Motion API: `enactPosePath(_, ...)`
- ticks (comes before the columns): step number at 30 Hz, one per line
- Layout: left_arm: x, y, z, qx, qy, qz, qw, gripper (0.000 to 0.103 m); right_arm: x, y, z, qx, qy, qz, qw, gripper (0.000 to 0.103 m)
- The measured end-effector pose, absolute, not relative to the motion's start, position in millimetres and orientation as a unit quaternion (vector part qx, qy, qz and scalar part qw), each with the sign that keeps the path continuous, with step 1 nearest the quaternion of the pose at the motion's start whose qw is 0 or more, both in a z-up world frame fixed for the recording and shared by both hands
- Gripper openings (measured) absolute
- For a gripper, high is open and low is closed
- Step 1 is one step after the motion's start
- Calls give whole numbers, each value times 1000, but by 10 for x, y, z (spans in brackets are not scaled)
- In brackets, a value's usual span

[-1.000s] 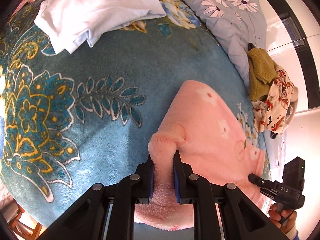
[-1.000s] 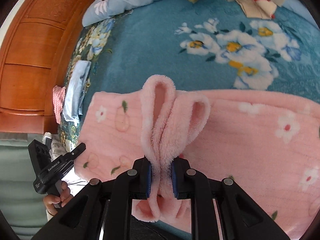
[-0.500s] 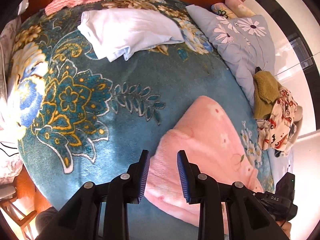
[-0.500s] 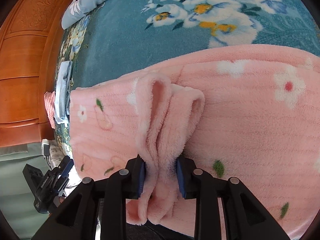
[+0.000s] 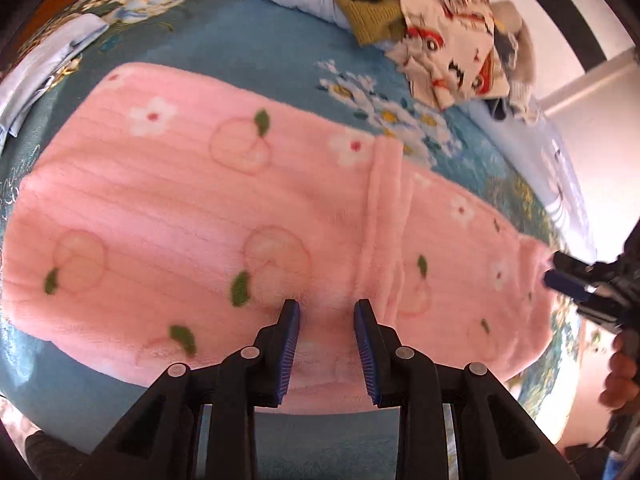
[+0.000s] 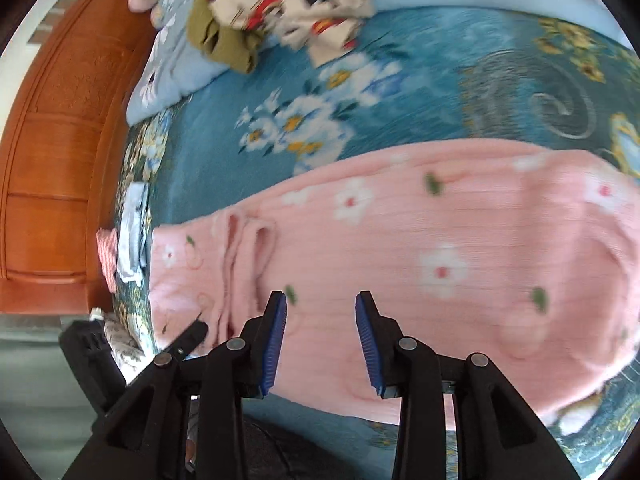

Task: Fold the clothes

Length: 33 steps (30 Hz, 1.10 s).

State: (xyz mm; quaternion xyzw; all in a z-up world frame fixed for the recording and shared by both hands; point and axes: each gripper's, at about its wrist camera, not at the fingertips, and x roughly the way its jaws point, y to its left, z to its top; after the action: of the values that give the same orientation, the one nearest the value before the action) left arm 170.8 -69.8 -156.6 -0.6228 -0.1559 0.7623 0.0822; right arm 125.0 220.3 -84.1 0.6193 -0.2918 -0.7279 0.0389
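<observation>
Pink fleece garment (image 5: 168, 216) flat on bed, left hand-held gripper (image 5: 327, 344) parted, empty, right (image 6: 321, 340) opening, seemingly empty

right gripper (image 6: 321, 306): jaws opening, nothing between pads, above pink garment
pink garment (image 6: 400, 272): flat on blue blanket (image 6: 420, 96), raised fold near its left end
left gripper (image 6: 192, 334): lower left, at garment's left edge
clothes pile (image 6: 280, 4): top, beside pillow (image 6: 168, 68)
headboard (image 6: 56, 140): wooden, left
</observation>
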Motion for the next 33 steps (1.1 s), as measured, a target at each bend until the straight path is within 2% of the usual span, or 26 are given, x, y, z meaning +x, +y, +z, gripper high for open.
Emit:
enactPosePath(5, 1784, -629, -1566, -637, -141, 753, 86, 33, 1910, 3212, -720, 563, -366, -734, -101, 44)
enactPosePath(10, 1822, -769, -1673, -647, -199, 730, 92, 33, 2575, 3645, -1101, 545, -458, -680, -175, 44)
enactPosePath(18, 1851, -897, -1708, -641, -259, 716, 100, 33, 2830, 3837, -1616, 491, -587, -616, -188, 46)
enactPosePath(28, 1803, -1063, -1763, -634, -303, 704, 101, 33, 2573, 3801, -1666, 476, -604, -614, -178, 51)
enactPosePath(31, 1799, -1103, -1779, -631, -318, 700, 101, 33, 2512, 3812, -1571, 476, -581, -637, -170, 45)
enactPosePath(33, 1793, -1105, -1779, -631, -320, 700, 100, 33, 2449, 3804, -1493, 482, -561, -652, -167, 30)
